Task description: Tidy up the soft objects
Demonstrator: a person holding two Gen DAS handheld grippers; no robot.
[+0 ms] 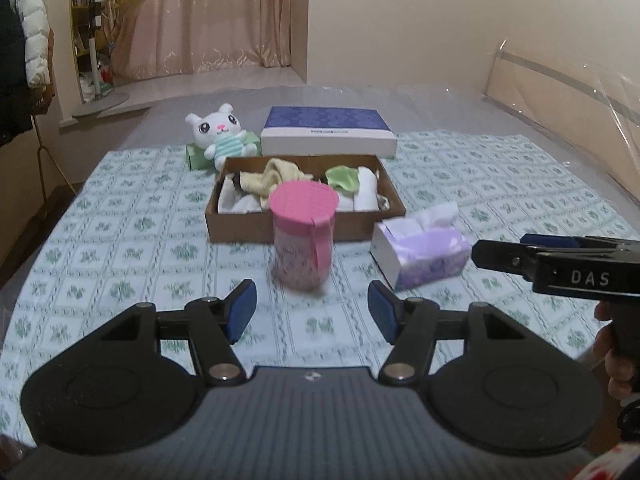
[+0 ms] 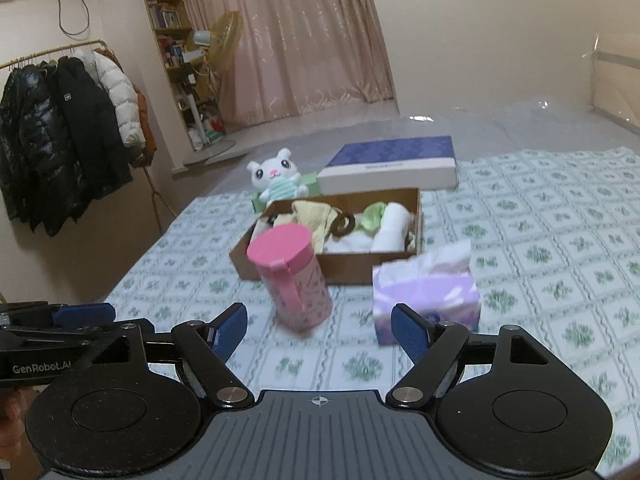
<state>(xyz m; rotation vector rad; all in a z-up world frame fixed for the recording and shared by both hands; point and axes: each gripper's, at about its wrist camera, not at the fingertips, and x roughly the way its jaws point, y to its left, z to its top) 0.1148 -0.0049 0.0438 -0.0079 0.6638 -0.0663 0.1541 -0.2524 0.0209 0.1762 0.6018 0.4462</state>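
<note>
On the bed, ahead: pink jar [image 1: 303, 236] upright, centred before left gripper [image 1: 312, 308]
Nearer: left
Right gripper [image 2: 320, 330]: jar left of centre
Jaws: both spread, empty

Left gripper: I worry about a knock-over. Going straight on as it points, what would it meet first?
Most likely the pink lidded container, standing upright between the open left gripper and the cardboard box of cloths. Depth is uncertain, but nothing else shows nearer.

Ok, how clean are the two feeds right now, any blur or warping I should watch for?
Left wrist view: pink canister and tissue pack slightly smeared, box behind sharper. Right wrist view: same two blurred, cloth pattern streaked. Both: fisheye bends the edges, dim warm indoor light, no glare on the objects.
</note>
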